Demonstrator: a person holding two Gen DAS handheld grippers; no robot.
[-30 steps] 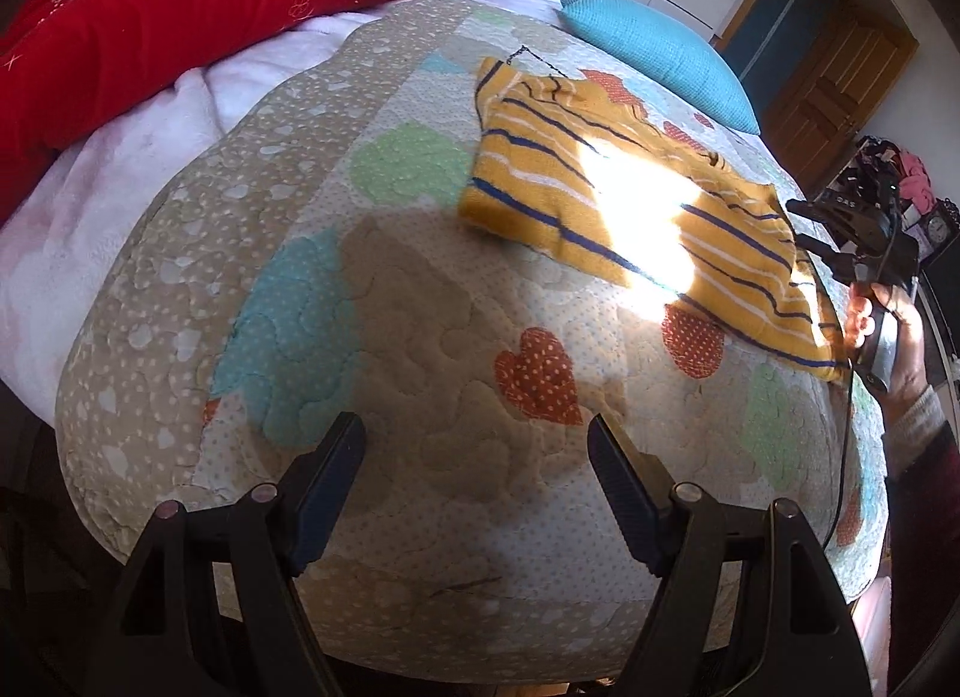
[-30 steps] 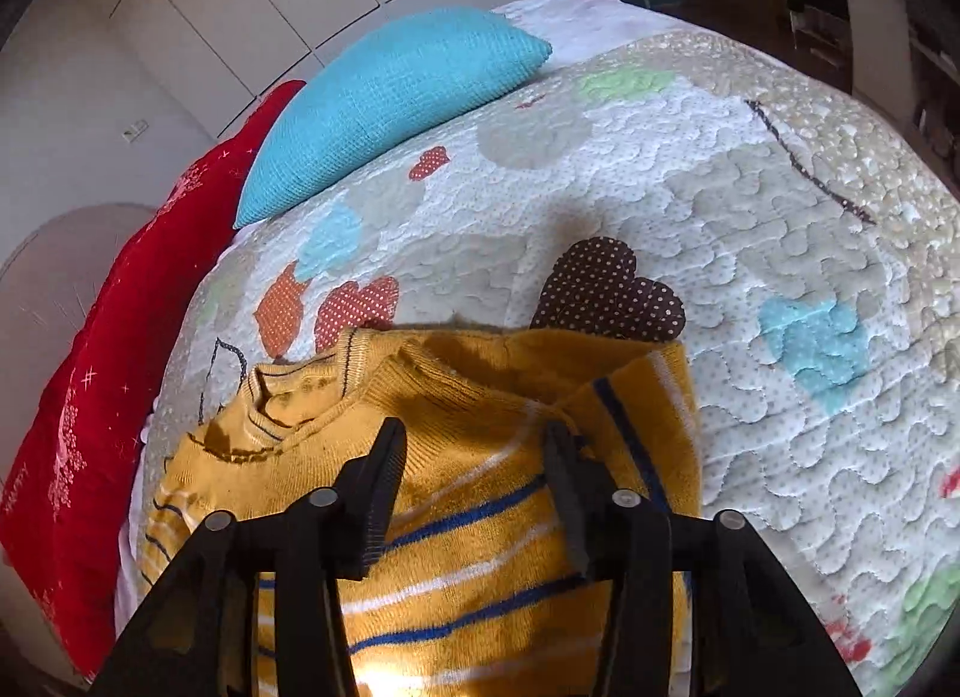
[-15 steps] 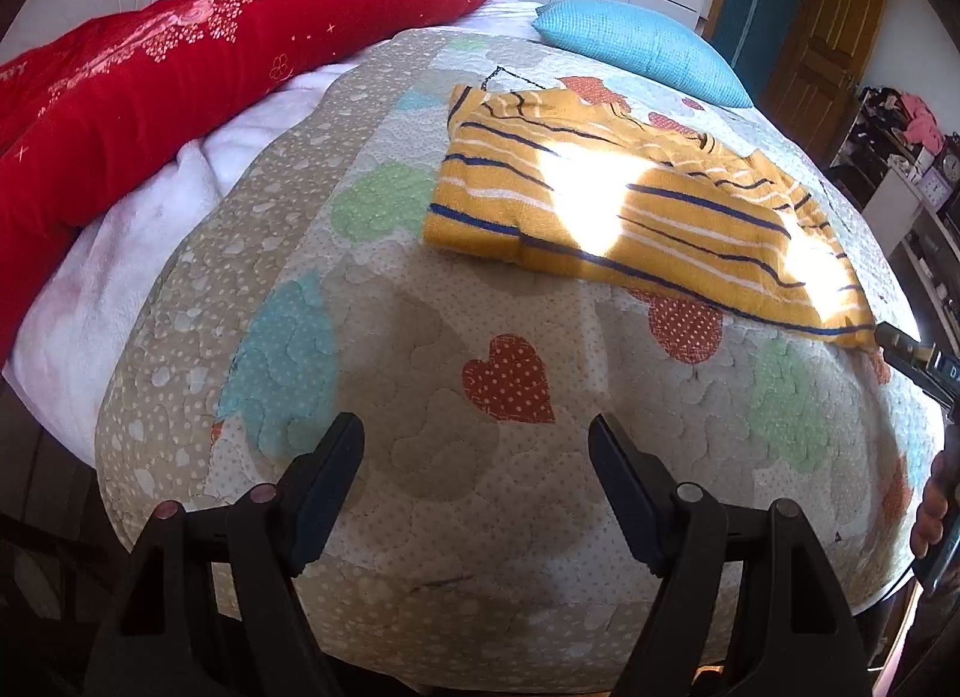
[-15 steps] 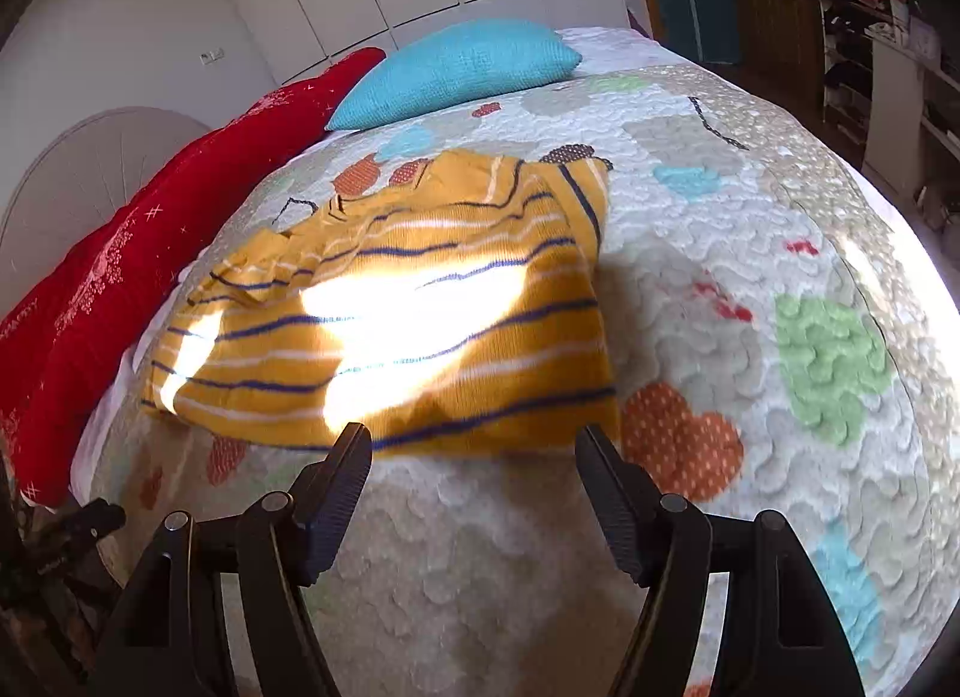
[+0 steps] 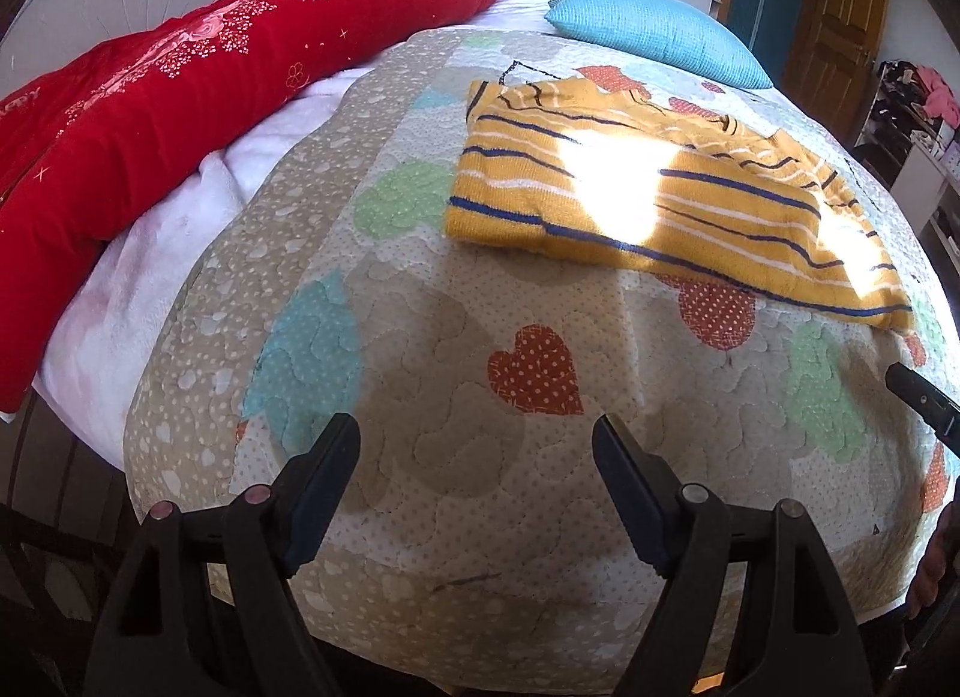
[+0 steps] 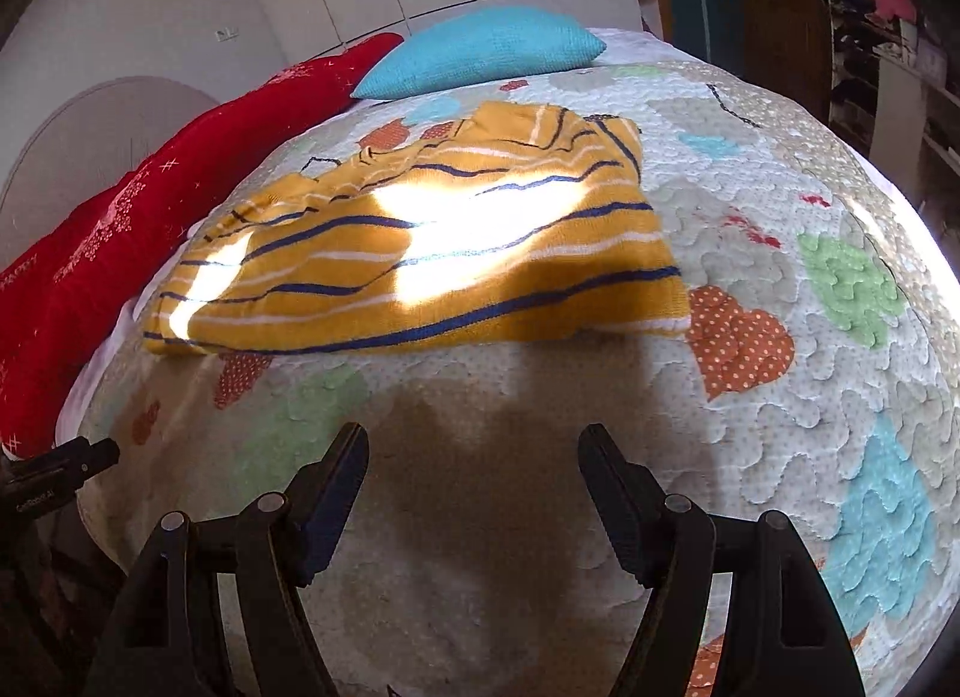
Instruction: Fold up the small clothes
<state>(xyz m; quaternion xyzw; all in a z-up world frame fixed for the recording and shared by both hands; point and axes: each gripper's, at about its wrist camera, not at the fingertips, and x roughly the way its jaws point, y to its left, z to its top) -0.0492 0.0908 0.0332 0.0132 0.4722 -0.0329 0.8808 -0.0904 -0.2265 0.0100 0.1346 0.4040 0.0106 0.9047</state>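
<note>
A yellow knit sweater (image 5: 660,199) with blue and white stripes lies folded flat on the quilted bedspread (image 5: 456,373), with a bright sun patch across it. It also shows in the right wrist view (image 6: 432,253). My left gripper (image 5: 477,451) is open and empty, held over the near part of the bed, well short of the sweater. My right gripper (image 6: 474,457) is open and empty, also back from the sweater's near edge. The tip of the right gripper shows at the left wrist view's right edge (image 5: 918,397).
A red quilt (image 5: 150,115) lies along the left side of the bed and a blue pillow (image 5: 654,37) at its head. White cupboards and a wooden door (image 5: 840,25) stand behind. A cluttered shelf (image 6: 888,37) stands at the right.
My right gripper has let go of the sweater, opened and pulled back from it. The sweater now lies folded on the bed. My left gripper has drawn back slightly.
</note>
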